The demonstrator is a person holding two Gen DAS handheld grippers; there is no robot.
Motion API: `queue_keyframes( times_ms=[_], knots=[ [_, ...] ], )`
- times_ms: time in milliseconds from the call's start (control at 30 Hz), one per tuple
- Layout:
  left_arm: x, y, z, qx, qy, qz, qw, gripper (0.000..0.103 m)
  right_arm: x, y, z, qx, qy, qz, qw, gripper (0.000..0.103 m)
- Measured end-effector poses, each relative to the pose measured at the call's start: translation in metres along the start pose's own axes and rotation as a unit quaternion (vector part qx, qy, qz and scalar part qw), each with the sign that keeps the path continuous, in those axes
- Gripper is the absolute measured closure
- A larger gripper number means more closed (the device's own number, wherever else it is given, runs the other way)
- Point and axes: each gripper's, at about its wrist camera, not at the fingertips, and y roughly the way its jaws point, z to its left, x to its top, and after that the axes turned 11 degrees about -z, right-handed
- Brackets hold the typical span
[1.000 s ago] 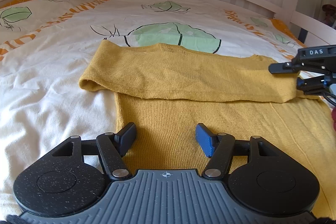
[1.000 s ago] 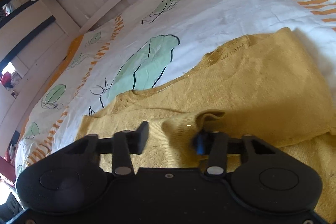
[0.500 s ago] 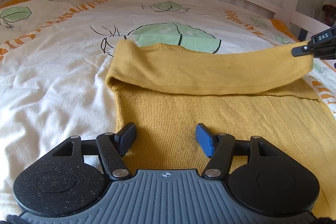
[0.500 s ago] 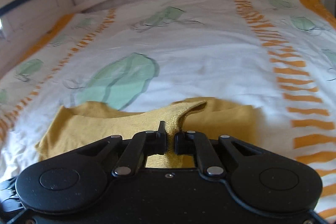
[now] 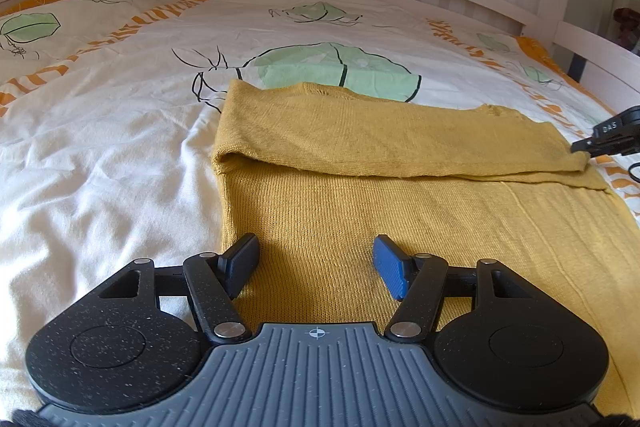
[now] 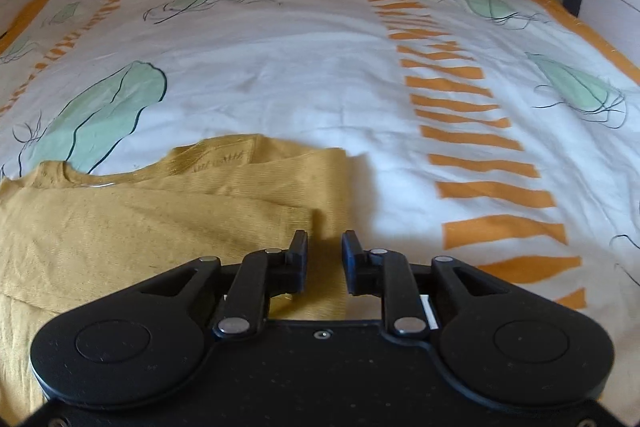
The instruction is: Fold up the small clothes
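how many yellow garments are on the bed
1. The yellow sweater lies on the bed with a sleeve folded across it, the left gripper over its lower part. Nothing else shows, though folds could hide more.

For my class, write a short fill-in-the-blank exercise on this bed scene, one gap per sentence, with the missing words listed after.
1. The knitted garment lying on the bed cover is ____ in colour.
2. The large leaf print just beyond the garment is ____.
3. The folded sleeve lies ____ the garment's body.
4. The jaws of the left gripper are ____, with nothing held between them.

Missing words: yellow; green; across; open
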Motion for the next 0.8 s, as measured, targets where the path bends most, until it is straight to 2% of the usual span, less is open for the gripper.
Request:
queue_keyframes(
  times_ms=[200,367,500,567,633,800],
  knots=[
    [0.000,0.000,0.000,0.000,0.000,0.000,1.0000,0.041,-0.007,-0.015,-0.004,0.057,0.034,-0.021,0.998,0.071],
    [0.000,0.000,0.000,0.000,0.001,0.000,1.0000,0.041,-0.018,-0.028,-0.001,0.057,0.006,-0.027,0.998,0.071],
    [0.000,0.001,0.000,0.001,0.003,0.000,1.0000,0.041,-0.020,-0.032,0.008,0.098,-0.010,-0.029,0.995,0.070],
    [0.000,0.001,0.000,0.001,0.003,0.000,1.0000,0.041,-0.019,-0.030,0.016,0.109,-0.017,-0.029,0.993,0.062],
    [0.000,0.001,0.000,0.001,0.003,0.000,1.0000,0.041,-0.018,-0.029,0.021,0.117,-0.019,-0.035,0.992,0.050],
    [0.000,0.001,0.000,0.000,0.003,0.000,1.0000,0.041,-0.020,-0.023,0.021,0.113,-0.014,-0.029,0.993,0.048]
  ],
)
